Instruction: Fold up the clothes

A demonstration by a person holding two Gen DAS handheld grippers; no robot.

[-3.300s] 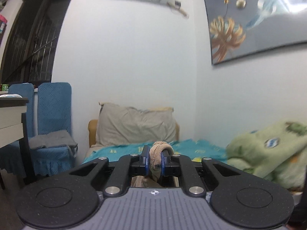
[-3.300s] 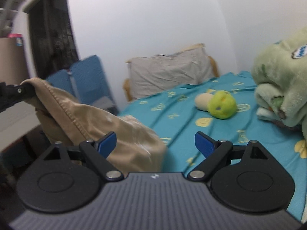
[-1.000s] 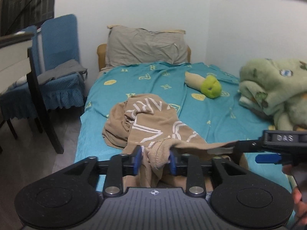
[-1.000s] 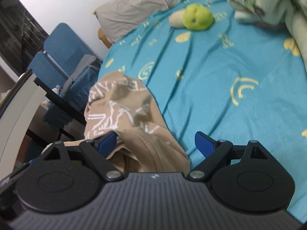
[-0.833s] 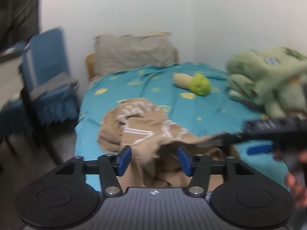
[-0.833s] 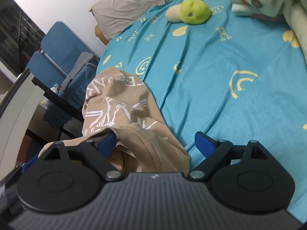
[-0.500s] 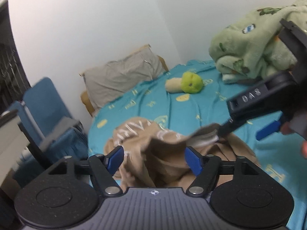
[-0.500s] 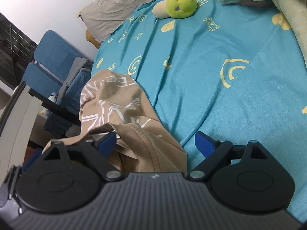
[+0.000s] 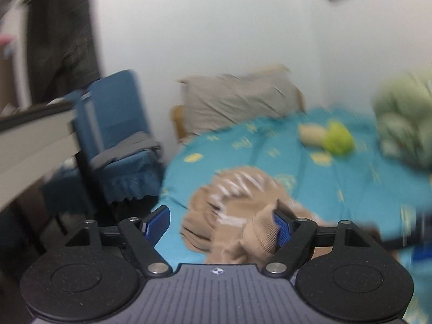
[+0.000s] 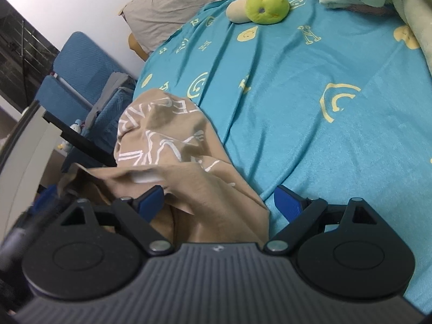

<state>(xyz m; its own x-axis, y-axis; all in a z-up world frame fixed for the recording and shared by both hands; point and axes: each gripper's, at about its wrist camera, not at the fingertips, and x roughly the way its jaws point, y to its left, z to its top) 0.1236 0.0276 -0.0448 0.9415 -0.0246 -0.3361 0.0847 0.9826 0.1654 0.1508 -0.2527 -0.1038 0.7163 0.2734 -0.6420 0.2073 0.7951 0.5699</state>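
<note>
Your left tool [image 9: 222, 225] is spread wide, with a ribbed edge of the tan garment [image 10: 172, 145] draped against its right finger. Your right tool [image 10: 219, 201] is wide too, gripping nothing, cloth bunched between its fingers. The risk: that ribbed edge snags as you pull away and drags the heap off the bed [image 10: 310, 86]. The garment lies crumpled by the bed's near edge, white lettering showing, layers overlapped, no sleeve or hem laid flat.
</note>
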